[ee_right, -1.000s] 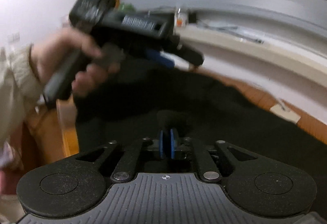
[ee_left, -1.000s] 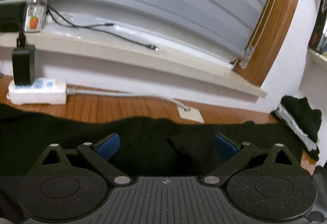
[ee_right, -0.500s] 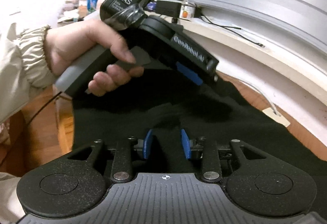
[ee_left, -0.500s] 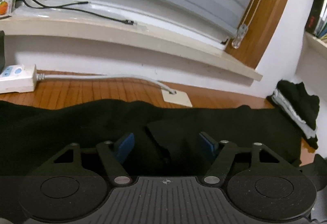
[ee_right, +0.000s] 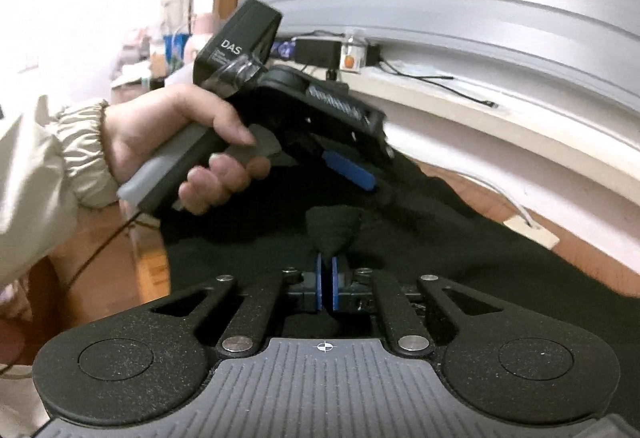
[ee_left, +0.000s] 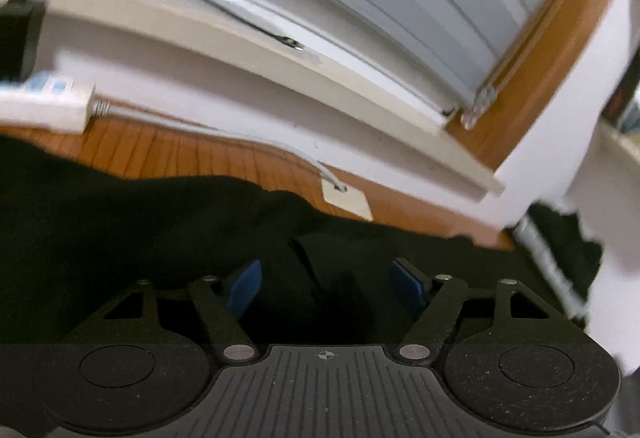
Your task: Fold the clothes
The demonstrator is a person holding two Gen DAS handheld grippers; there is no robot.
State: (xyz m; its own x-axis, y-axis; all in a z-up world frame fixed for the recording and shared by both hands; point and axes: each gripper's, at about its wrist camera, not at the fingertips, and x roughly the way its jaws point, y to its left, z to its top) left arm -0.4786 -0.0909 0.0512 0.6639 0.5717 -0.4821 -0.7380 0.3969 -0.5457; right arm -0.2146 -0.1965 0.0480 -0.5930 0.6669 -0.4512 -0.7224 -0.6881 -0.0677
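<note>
A black garment (ee_left: 120,230) lies spread over the wooden table (ee_left: 180,154). In the left wrist view my left gripper (ee_left: 326,278) hovers low over a fold of it. Its blue pads (ee_left: 244,286) stand wide apart and are opening, cloth lying between them without being pressed. In the right wrist view my right gripper (ee_right: 327,278) is shut on a pinched tuft of the black garment (ee_right: 480,278), which bunches up just above the pads. Beyond it a person's hand (ee_right: 168,126) holds the left gripper, one blue pad (ee_right: 350,170) down at the cloth.
A white power strip (ee_left: 44,106) with a black plug sits at the table's back left, its cable running to a white tag (ee_left: 348,198). A folded stack of dark clothes (ee_left: 568,238) lies at the far right. The windowsill (ee_left: 240,38) runs behind.
The right gripper's pads parted half a second ago and have closed again on a tuft of cloth. The left gripper's jaws narrowed from their widest, and its view has rolled.
</note>
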